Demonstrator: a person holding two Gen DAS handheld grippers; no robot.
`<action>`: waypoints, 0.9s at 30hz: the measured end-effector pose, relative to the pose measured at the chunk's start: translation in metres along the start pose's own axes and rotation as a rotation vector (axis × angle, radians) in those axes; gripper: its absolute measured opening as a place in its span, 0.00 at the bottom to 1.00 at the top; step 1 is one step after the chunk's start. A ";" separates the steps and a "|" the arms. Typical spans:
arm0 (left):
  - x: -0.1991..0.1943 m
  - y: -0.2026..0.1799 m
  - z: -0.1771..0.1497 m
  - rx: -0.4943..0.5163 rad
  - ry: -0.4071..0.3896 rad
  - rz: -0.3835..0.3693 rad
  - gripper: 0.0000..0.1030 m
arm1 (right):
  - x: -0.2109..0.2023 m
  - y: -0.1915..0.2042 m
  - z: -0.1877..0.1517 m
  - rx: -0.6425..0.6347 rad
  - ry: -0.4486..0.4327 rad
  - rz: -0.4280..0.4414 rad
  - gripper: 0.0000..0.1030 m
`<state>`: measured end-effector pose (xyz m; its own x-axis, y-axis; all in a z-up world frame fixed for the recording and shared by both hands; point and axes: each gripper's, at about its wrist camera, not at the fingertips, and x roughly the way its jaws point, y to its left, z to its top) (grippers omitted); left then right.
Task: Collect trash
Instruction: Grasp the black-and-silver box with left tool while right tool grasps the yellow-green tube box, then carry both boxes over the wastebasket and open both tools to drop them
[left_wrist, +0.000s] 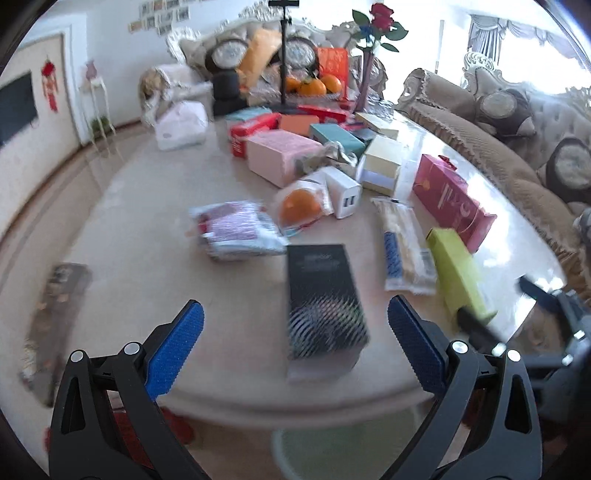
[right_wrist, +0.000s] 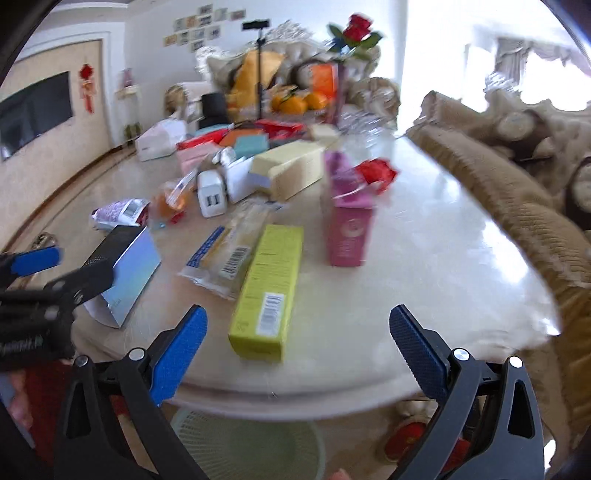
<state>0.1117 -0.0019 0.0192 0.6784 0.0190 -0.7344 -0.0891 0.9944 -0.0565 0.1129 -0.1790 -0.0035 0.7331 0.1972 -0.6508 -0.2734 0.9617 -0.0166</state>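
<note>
A black patterned box lies on the cream table between the open jaws of my left gripper; it also shows in the right wrist view. A yellow-green box lies between the open jaws of my right gripper; the left wrist view shows it too. A clear snack wrapper, a pink box, a wrapped orange and a purple packet lie further in. A pale green basket stands below the table edge.
Several coloured boxes, a white charger, a fruit bowl, a rose vase and a black stand fill the far table. A beige sofa runs along the right. My left gripper shows at left in the right wrist view.
</note>
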 end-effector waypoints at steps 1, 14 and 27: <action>0.006 -0.001 0.002 -0.005 0.009 -0.024 0.94 | 0.003 -0.001 0.000 -0.002 0.006 0.008 0.93; 0.038 -0.005 0.001 0.048 0.048 -0.003 0.39 | 0.018 -0.002 0.001 -0.056 0.022 0.063 0.49; -0.033 0.013 -0.009 0.075 -0.057 -0.123 0.39 | -0.044 -0.037 -0.003 0.090 -0.019 0.173 0.27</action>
<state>0.0818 0.0093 0.0369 0.7214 -0.0999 -0.6852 0.0507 0.9945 -0.0916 0.0887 -0.2236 0.0236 0.6919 0.3637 -0.6237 -0.3402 0.9262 0.1627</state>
